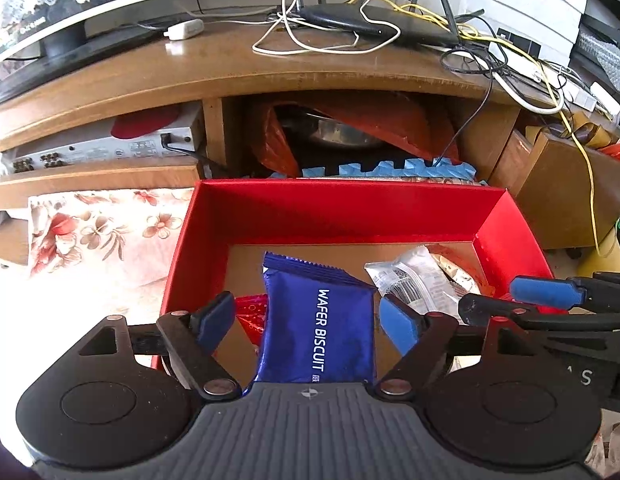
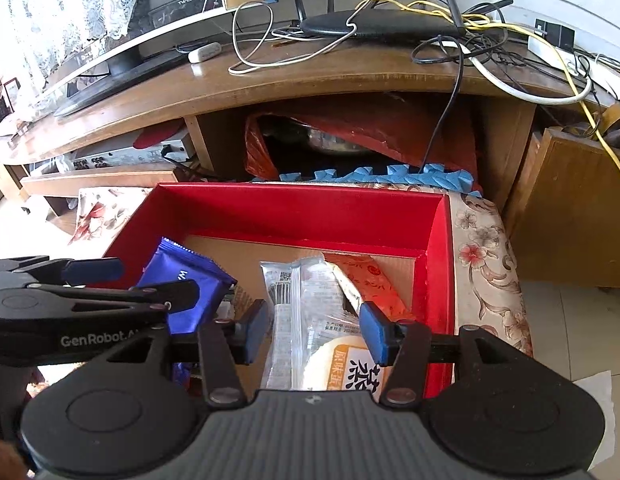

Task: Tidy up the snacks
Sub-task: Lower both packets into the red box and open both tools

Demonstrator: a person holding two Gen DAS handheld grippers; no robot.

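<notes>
A red box (image 1: pixel 342 212) (image 2: pixel 294 216) holds the snacks. A blue wafer biscuit pack (image 1: pixel 316 320) (image 2: pixel 186 284) lies in it between the spread fingers of my left gripper (image 1: pixel 310 316), which is open and does not touch it. A small red packet (image 1: pixel 250 316) lies at its left. My right gripper (image 2: pixel 314 328) is open over a clear-wrapped pastry pack (image 2: pixel 306 320) (image 1: pixel 410 280), beside an orange packet (image 2: pixel 370 284). Each gripper shows in the other's view: the right gripper (image 1: pixel 526 300) and the left gripper (image 2: pixel 134 280).
The box sits on a floral cloth (image 2: pixel 486 264) (image 1: pixel 106 232) in front of a wooden TV stand (image 1: pixel 238 68). On top are a router (image 2: pixel 382 24), tangled cables (image 1: pixel 510 56) and a TV base (image 1: pixel 50 52). A blue foam mat (image 2: pixel 374 176) lies behind the box.
</notes>
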